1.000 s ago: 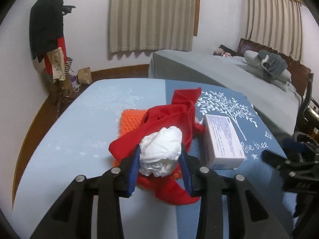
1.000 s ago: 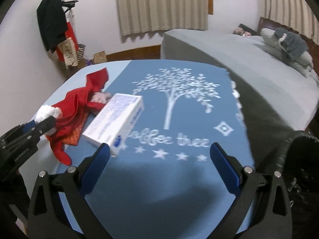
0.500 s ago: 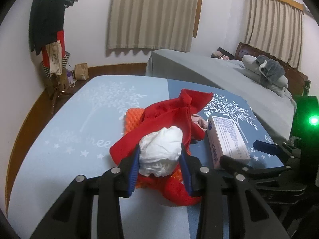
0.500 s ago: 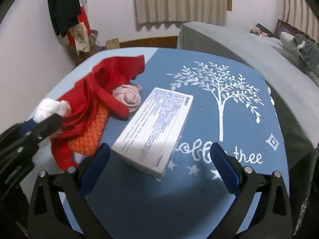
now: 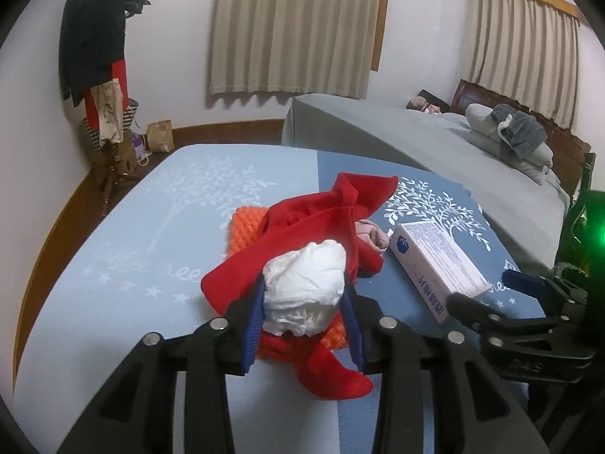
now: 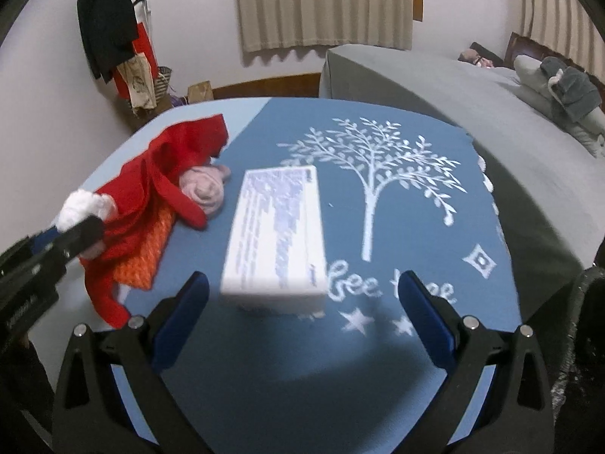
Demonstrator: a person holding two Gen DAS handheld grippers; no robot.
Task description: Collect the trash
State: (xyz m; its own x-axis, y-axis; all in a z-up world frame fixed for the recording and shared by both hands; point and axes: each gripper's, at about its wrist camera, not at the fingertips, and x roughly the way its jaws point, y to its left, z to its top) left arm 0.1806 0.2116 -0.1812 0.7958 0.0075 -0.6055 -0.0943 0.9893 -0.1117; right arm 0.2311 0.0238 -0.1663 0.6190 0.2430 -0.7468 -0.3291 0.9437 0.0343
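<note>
Left tool [image 5: 305,304]: clamps crumpled white paper wad [image 5: 307,290] above red cloth [image 5: 302,227], unchanged. Right tool [image 6: 300,319]: wide open, now advanced to straddle near end of white printed cardboard box [image 6: 278,232] on blue surface [image 6: 264,378]. Box pickup judged next.

A bedroom in a home. A bed [image 5: 435,143] with pillows [image 5: 506,140] stands far right. Curtains [image 5: 295,26] hang behind; a coat rack [image 5: 94,56] stands far left.

Two close, downward views, shared box [image 5: 438,265]
</note>
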